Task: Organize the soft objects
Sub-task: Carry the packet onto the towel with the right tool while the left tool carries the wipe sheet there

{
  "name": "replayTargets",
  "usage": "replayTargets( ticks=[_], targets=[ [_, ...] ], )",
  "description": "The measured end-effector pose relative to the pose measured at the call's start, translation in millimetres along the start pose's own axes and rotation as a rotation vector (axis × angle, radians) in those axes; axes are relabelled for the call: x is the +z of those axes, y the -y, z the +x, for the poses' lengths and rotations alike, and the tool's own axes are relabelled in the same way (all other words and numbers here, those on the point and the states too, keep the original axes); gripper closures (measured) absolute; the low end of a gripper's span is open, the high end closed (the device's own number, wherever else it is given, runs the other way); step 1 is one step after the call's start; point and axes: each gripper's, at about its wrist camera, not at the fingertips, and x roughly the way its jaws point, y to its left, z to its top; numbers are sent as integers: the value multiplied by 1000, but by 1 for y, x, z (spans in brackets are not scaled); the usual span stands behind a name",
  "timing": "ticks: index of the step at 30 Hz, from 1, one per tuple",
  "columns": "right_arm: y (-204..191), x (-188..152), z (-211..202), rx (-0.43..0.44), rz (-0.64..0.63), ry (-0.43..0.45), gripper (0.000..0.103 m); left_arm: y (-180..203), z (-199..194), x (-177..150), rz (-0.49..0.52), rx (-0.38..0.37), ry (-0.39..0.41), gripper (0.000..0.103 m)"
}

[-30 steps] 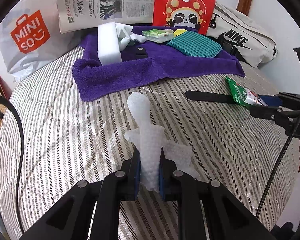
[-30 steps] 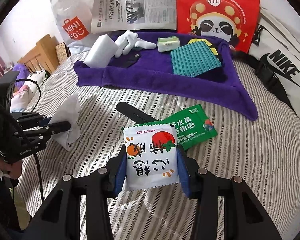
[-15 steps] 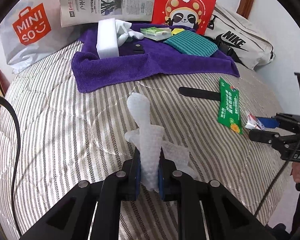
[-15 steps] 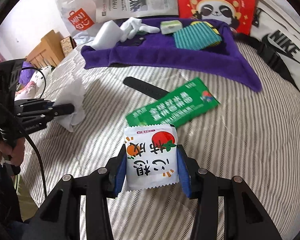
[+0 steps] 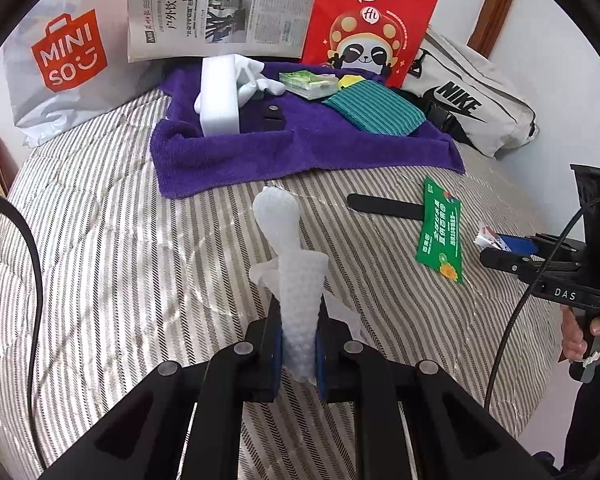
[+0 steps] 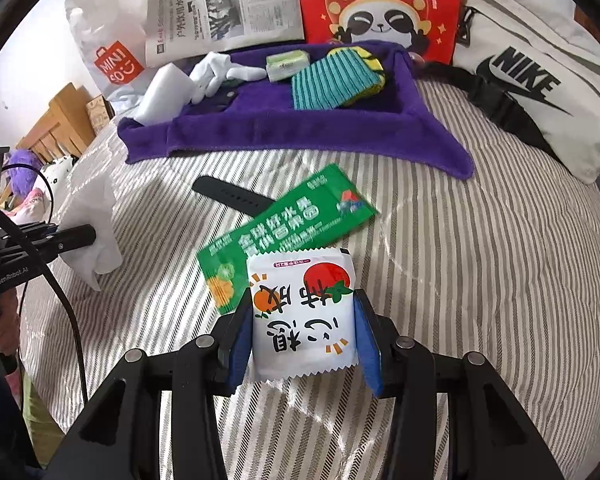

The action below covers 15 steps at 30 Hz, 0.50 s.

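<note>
Our left gripper is squeezed nearly together on one piece of white foam wrap, which stands upright out of the blue pads above the striped bed; we see the same wrap bunched at that gripper from the right wrist view, hanging down toward the bedcover. Our right gripper stands much wider, its two blue pads pressed against the side edges of one white snack packet printed with a red fruit and black characters, held clear of the bed; from the left wrist view only the packet's edge shows at that gripper's tip. Just beyond the packet lies one green sachet flat on the stripes, overlapping the end of one black strap. Farther back we count one purple towel spread on the bed, and on it one white foam block, one white glove, one small green tissue pack, one teal striped cloth with something yellow under it, and one dark flat item we cannot make out. Behind the towel stand one red panda bag, one newspaper and one white Miniso bag, with one white Nike bag lying to the right.
</note>
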Motion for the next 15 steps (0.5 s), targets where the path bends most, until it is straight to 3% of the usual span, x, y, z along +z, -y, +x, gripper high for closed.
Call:
replayTargets(
  ticks=[15],
  targets=[
    [-8,69,-13,19,-23,106,57,4,-17,50,39,-2,56,91]
  ],
)
